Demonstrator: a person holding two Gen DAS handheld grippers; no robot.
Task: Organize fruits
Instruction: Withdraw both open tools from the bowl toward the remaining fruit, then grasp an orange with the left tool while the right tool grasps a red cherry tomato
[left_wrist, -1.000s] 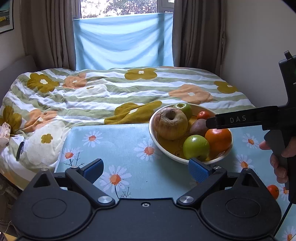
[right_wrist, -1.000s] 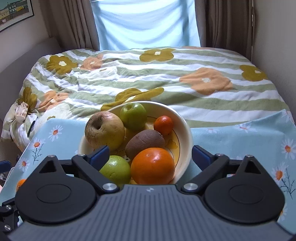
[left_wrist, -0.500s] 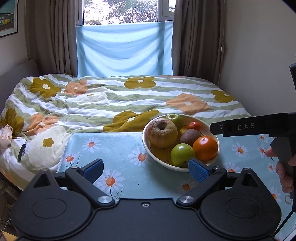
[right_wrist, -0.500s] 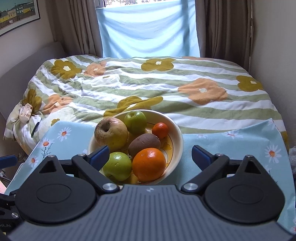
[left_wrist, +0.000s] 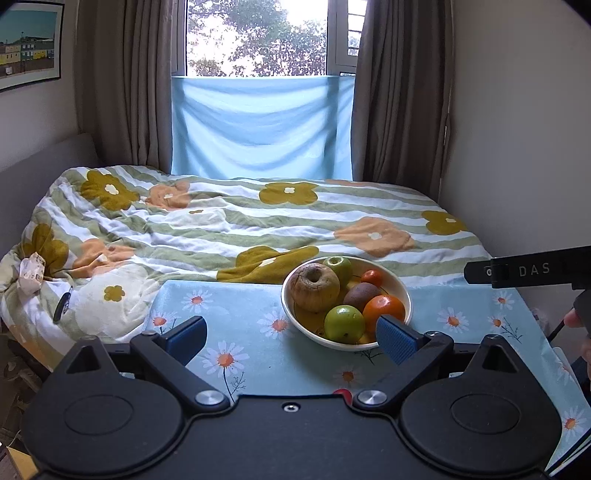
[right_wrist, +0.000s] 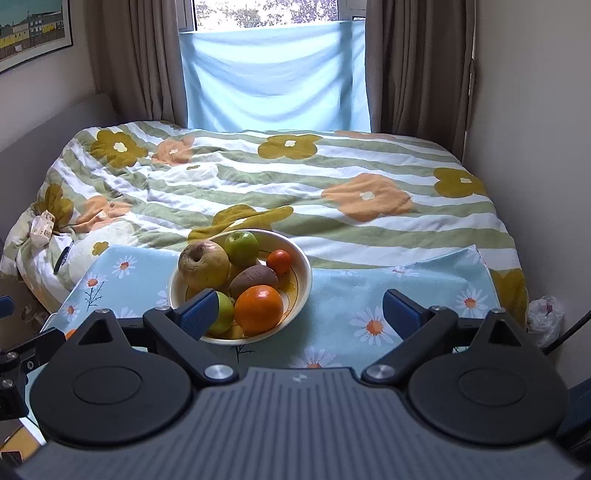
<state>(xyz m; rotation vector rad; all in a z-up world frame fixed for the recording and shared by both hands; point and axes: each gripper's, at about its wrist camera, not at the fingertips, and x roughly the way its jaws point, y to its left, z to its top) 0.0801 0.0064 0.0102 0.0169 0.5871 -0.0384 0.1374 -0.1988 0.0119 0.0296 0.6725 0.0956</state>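
Bed with green-striped flower-print duvet (left_wrist: 258, 221) fills the back of the room. In front of it, counter under light-blue daisy-print cloth (left_wrist: 236, 317). Both grippers hover low over the near counter edge, nothing held. Left gripper (left_wrist: 291, 338): blue-padded fingers spread wide, right pad overlapping the bowl's near rim in view. Right gripper (right_wrist: 299, 308): fingers spread wide too, left pad in front of the bowl's near-left side. Round cream ceramic bowl (right_wrist: 304, 273) sits on the cloth near the far edge, all fruit piled inside: big wrinkled brownish-yellow apple (right_wrist: 203, 264) at left, green apple (right_wrist: 242, 247) at back, orange (right_wrist: 258, 310) at front, second green apple (left_wrist: 344, 323) front-left touching the orange, brown kiwi (right_wrist: 253, 280) in the middle, small red-orange tomato-like fruit (right_wrist: 279, 261) at back right.
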